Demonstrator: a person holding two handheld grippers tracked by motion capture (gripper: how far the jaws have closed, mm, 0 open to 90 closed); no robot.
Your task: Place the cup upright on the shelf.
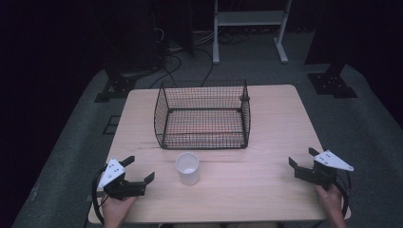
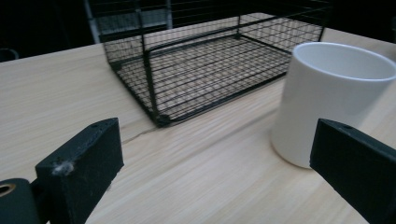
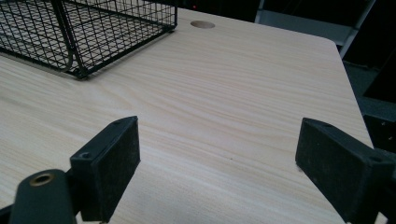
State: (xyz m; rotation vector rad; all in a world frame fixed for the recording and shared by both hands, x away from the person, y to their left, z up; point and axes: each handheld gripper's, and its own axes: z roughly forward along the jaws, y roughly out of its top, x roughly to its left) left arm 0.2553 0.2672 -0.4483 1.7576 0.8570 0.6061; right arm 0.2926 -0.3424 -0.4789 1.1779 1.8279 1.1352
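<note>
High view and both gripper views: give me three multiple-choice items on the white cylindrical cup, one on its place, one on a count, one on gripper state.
1. Where does the white cylindrical cup stand?
A. inside the black wire basket
B. on the wooden table in front of the basket
C. between the right gripper's jaws

2. How many cups are on the light wooden table?
A. one
B. two
C. three

3. How do the jaws of the left gripper stand?
A. shut on the cup
B. shut on nothing
C. open, holding nothing

Answers:
1 B: the high view shows the cup upright on the bare wood, on the near side of the black wire basket and apart from it.
2 A: a single cup shows in the high view.
3 C: the left gripper view shows its jaws spread wide, with the cup beyond them.
</note>
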